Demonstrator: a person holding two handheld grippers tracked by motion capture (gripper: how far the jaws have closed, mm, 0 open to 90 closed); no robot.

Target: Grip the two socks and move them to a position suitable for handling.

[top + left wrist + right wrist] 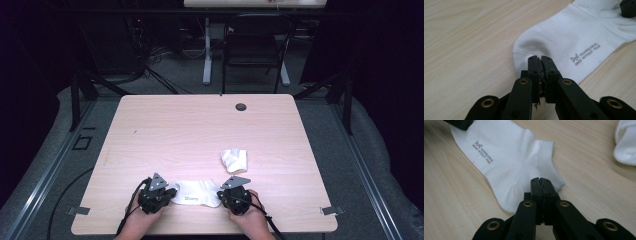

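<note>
A white ankle sock (196, 193) with grey printed lettering lies flat near the table's front edge, between my two grippers. My left gripper (172, 193) is at its toe end. In the left gripper view its jaws (540, 59) are pressed together on the toe edge of the sock (574, 37). My right gripper (220, 195) is at the cuff end. The right gripper view has its jaws (541, 180) closed on the sock (506, 157) just below the ribbed cuff. Each hand holds its gripper from the near side.
A second white sock (234, 160), bunched up, lies just beyond the right gripper and appears at the upper right in the right gripper view (626, 142). The light wooden table (200, 125) has a round cable hole (241, 106) near its far edge. A dark chair (255, 50) stands behind.
</note>
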